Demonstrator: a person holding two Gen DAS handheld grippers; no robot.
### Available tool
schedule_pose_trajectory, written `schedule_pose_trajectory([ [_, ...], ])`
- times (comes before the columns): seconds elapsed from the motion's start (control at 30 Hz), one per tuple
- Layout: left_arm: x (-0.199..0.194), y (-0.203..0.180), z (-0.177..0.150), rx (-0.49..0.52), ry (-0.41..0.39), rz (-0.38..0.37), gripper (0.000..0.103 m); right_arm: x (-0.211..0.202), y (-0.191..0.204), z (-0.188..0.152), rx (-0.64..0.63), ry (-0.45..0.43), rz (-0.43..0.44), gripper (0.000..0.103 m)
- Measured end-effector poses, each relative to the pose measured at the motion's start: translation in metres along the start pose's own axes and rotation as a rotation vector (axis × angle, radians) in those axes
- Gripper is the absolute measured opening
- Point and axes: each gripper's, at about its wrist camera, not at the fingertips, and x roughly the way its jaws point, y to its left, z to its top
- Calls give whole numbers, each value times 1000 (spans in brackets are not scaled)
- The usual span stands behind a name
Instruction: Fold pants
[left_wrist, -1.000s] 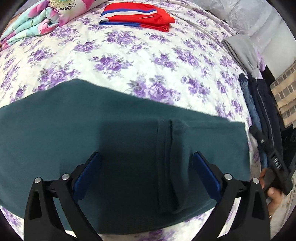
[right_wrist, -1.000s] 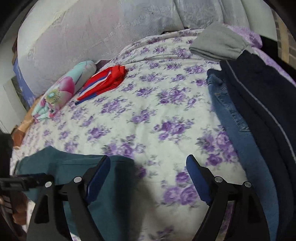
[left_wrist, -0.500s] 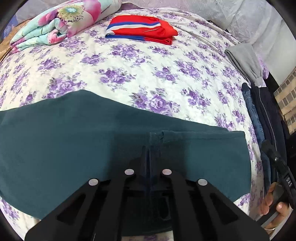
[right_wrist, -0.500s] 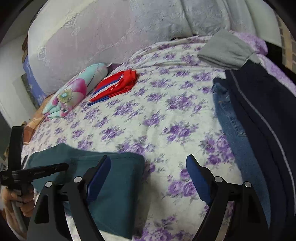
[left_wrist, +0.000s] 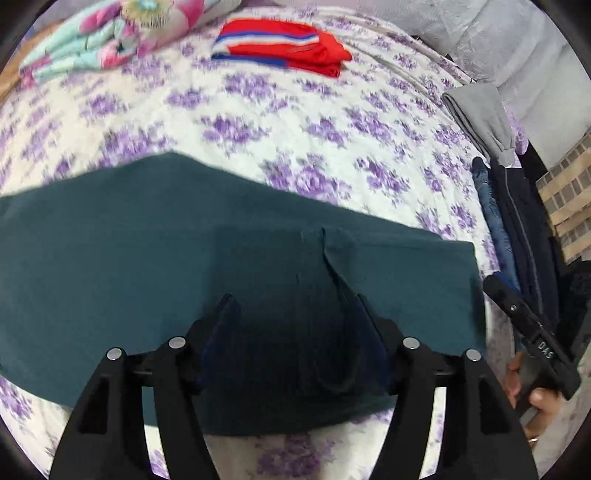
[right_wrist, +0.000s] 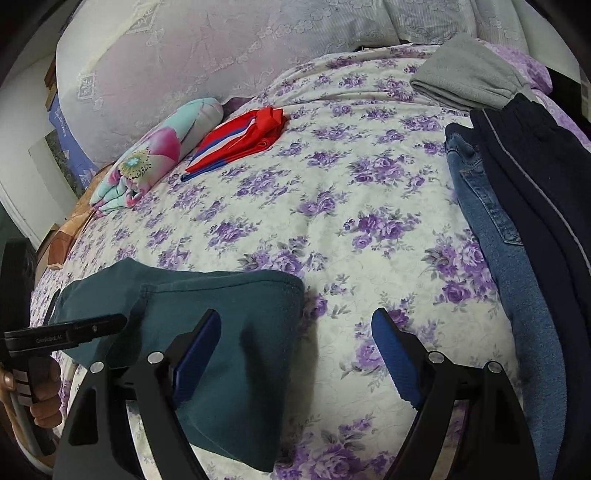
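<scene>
the left gripper (left_wrist: 293, 332) sits low over the near edge of the teal pants (left_wrist: 147, 266), its jaws opening again after having pinched shut on the cloth half a second ago; the fold ridge (left_wrist: 325, 258) of the pants lies between the blue pads, which no longer press on it, so nothing is held. that pinch and release looks like a fold edge being set down or pressed flat, which suggests this fold is done and another may follow. the gripper points steeply down at the bed (left_wrist: 332, 155), and the picture is slightly blurred. the right gripper (right_wrist: 295, 354) hangs wide open and empty, as it was a second ago, angled less steeply, with its left pad over the end of the folded pants and its right pad over bare floral sheet. a hand (left_wrist: 532, 402) holds its handle at the right edge. farther off lie jeans (right_wrist: 491, 229), a dark garment (right_wrist: 535, 177), grey cloth (right_wrist: 465, 74), folded red shorts (left_wrist: 280, 44) and a flowered quilt roll (right_wrist: 159, 158).
</scene>
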Motion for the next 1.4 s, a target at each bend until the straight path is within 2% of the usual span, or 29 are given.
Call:
schedule_pose_trajectory([
  [0.1, 6, 0, -4, -7, 39, -2, 63, -3, 1, 1, -6, -9, 5, 84],
  [0.2, 5, -1, -13, -4, 46, 7, 63, -6, 4, 1, -20, -20, 2, 84],
  [0.43, -10, 5, -15, -80, 42, -62, 63, -9, 7, 0, -23, -31, 13, 84],
  [0.53, -14, 3, -17, -79, 39, -86, 63, -9, 6, 0, -19, -30, 13, 84],
  [0.67, -6, -2, -20, -71, 71, -112, 63, -9, 7, 0, -20, -32, 14, 84],
  [0.73, -1, -3, -21, -72, 78, -105, 61, -10, 7, 0, -22, -38, 14, 84],
  [0.77, 2, -5, -22, -65, 80, -95, 57, -10, 7, 0, -24, -40, 12, 84],
  [0.8, 4, -8, -23, -50, 78, -85, 40, -10, 7, 0, -26, -42, 9, 84],
  [0.83, 6, -13, -25, -15, 72, -64, 30, -10, 7, -1, -27, -43, 6, 84],
  [0.87, 7, -18, -26, 27, 62, -44, 16, -10, 7, -1, -27, -43, 4, 84],
  [0.9, 6, -21, -27, 55, 54, -42, 13, -10, 7, -1, -27, -43, 6, 84],
  [1.13, -16, -16, -24, 88, -34, 22, 10, -10, 7, -1, -30, -41, 5, 84],
  [1.2, -7, -11, -23, 81, -12, 35, 11, -9, 7, -2, -32, -30, 2, 84],
  [1.23, 4, -6, -24, 60, 33, 22, 11, -8, 6, -3, -36, -18, 4, 84],
  [1.33, 6, -2, -25, 49, 29, 0, 12, -17, 6, -10, -55, -7, -9, 84],
  [1.4, 4, 1, -23, 40, 44, -26, 17, -27, 11, -22, -100, -13, -26, 83],
])
